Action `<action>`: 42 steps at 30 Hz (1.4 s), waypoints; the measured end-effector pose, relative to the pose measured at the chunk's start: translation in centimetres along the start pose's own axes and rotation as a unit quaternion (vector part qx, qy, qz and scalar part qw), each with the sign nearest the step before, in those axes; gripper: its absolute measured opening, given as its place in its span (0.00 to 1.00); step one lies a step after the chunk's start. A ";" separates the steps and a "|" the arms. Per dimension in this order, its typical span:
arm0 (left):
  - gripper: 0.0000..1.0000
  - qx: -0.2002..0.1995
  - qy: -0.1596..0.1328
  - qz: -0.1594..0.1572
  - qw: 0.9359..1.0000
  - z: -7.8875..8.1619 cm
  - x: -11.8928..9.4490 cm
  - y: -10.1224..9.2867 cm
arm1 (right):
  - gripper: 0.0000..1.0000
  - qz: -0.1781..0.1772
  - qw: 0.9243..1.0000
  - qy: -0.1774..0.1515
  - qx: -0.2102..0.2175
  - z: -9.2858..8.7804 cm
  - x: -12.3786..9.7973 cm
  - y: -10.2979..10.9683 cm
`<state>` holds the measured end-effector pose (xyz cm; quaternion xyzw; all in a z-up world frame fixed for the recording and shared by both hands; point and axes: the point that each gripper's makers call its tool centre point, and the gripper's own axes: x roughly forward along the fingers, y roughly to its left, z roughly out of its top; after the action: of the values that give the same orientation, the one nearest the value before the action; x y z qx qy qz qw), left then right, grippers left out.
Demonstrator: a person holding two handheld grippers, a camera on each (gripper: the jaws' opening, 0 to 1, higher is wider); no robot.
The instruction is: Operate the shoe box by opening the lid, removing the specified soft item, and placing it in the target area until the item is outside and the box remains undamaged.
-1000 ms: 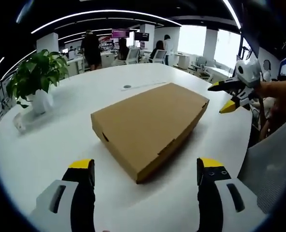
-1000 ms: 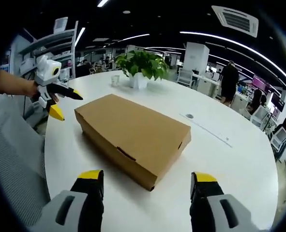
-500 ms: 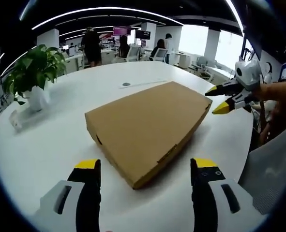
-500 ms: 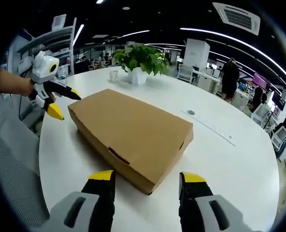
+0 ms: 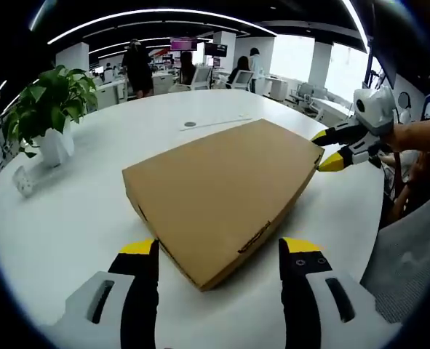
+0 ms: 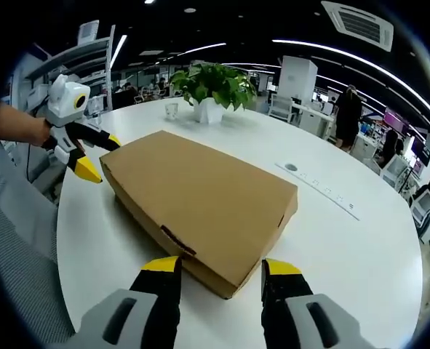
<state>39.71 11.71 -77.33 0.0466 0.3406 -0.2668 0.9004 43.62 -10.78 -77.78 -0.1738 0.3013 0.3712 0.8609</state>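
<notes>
A shut brown cardboard shoe box [image 5: 222,193] lies flat on the round white table [image 5: 76,233]. My left gripper [image 5: 220,249] is open, and its yellow-tipped jaws flank the box's near corner. In the right gripper view, the left gripper [image 6: 100,158] is at the box's far left corner, one jaw above the lid edge and one beside the wall. My right gripper [image 6: 220,266] is open at the opposite corner of the box [image 6: 200,196]. In the left gripper view, the right gripper [image 5: 329,149] straddles the far right corner. The box's contents are hidden.
A potted plant [image 5: 44,109] [image 6: 211,87] and a small clear cup [image 5: 22,182] [image 6: 171,109] stand on the table away from the box. A cable port [image 6: 291,167] is set in the tabletop. A grey fabric chair [image 6: 18,240] stands at the table's edge. People stand far back.
Both grippers have come closer to the box's opposite corners, and each pair of jaws has narrowed somewhat. The box has not moved on the table.
</notes>
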 end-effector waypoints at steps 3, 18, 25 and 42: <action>0.65 -0.006 -0.001 0.003 1.000 0.1 0.0 0.3 | 0.40 0.002 1.000 0.001 -0.005 0.0 0.1 0.1; 0.61 -0.013 -0.003 0.008 1.000 -0.1 0.4 0.7 | 0.40 0.006 1.000 0.003 -0.001 0.0 0.0 0.2; 0.61 -0.010 -0.004 0.007 1.000 -0.1 0.5 0.8 | 0.40 0.005 1.000 0.004 0.003 0.0 0.0 0.2; 0.60 0.001 0.006 0.001 1.000 -0.1 0.4 1.2 | 0.39 -0.004 1.000 0.005 0.019 0.2 0.0 1.0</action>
<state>40.50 12.64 -77.79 0.0492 0.3456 -0.2657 0.8986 42.93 -9.98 -77.76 -0.1608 0.3113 0.3611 0.8642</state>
